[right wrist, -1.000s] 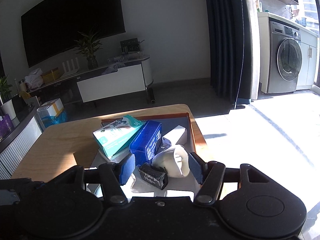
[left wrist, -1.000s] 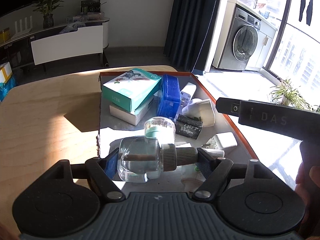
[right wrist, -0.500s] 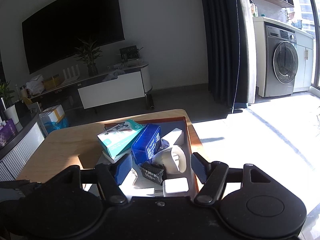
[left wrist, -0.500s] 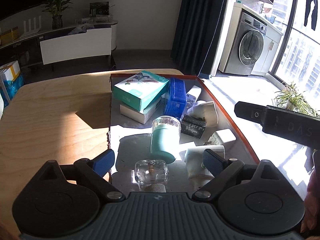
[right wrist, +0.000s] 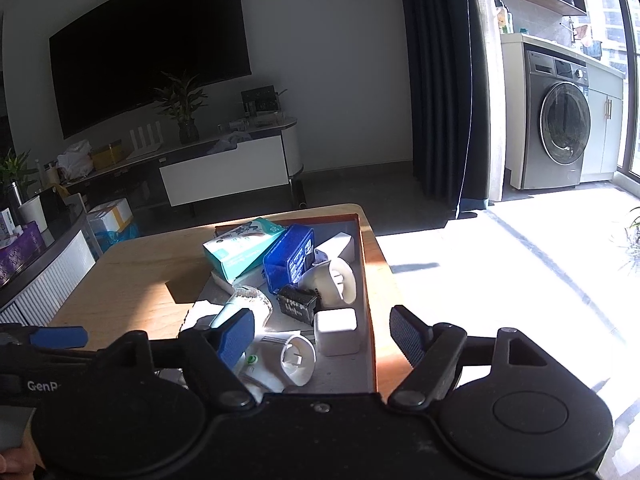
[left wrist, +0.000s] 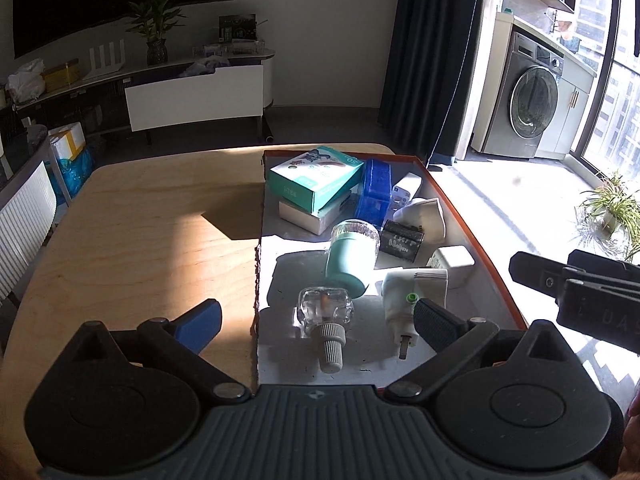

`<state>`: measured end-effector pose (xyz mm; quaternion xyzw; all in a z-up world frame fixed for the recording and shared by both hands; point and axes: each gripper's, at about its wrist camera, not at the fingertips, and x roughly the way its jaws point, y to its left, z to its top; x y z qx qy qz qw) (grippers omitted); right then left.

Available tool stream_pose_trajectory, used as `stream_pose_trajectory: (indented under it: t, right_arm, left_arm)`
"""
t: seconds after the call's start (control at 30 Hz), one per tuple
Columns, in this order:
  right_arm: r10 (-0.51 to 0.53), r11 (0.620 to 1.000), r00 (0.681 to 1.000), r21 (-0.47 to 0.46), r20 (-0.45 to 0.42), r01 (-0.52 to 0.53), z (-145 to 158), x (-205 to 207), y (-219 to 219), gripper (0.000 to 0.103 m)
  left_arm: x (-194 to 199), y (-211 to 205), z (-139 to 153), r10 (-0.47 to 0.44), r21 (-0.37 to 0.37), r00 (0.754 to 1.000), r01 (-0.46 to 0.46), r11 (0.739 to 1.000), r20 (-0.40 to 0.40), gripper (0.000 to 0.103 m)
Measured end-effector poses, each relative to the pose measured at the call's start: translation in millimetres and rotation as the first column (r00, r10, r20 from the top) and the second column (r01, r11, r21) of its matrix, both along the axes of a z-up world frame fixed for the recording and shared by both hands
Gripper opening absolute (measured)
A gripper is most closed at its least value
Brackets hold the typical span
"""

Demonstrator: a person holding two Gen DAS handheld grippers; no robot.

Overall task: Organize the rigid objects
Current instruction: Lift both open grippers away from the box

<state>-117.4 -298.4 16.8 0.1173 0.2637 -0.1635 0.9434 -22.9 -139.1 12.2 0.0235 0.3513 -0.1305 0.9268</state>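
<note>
Wooden table [left wrist: 132, 240], tray [left wrist: 476, 224]: clear bottle [left wrist: 325, 312] just released; left gripper [left wrist: 316, 320] and right gripper [right wrist: 322, 334] jaws opening, empty; next item.

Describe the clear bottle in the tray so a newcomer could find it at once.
On the wooden table sits an orange-rimmed tray of boxes and plugs. At its near end, in front of the teal jar, lies the clear bottle: the only see-through item, with a ribbed white neck.
</note>
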Motion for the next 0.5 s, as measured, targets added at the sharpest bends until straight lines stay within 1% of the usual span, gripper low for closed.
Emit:
stream_pose_trajectory:
  t: [0.23,0.5]
  right_arm:
    - [0.024,1.000,0.998,0.005,-0.058,-0.023,-9,-11,10,0.088]
    - [0.036,0.999,0.997,0.005,-0.072,-0.035,-11,-16,16,0.088]
  left_arm:
    - [-10,-2,-6,0.017,0.034,0.999,-0.016,0.999,-0.031,0.103]
    - [-16,-5,-6,0.022,0.046,0.999,-0.021,0.999,-0.025,0.103]
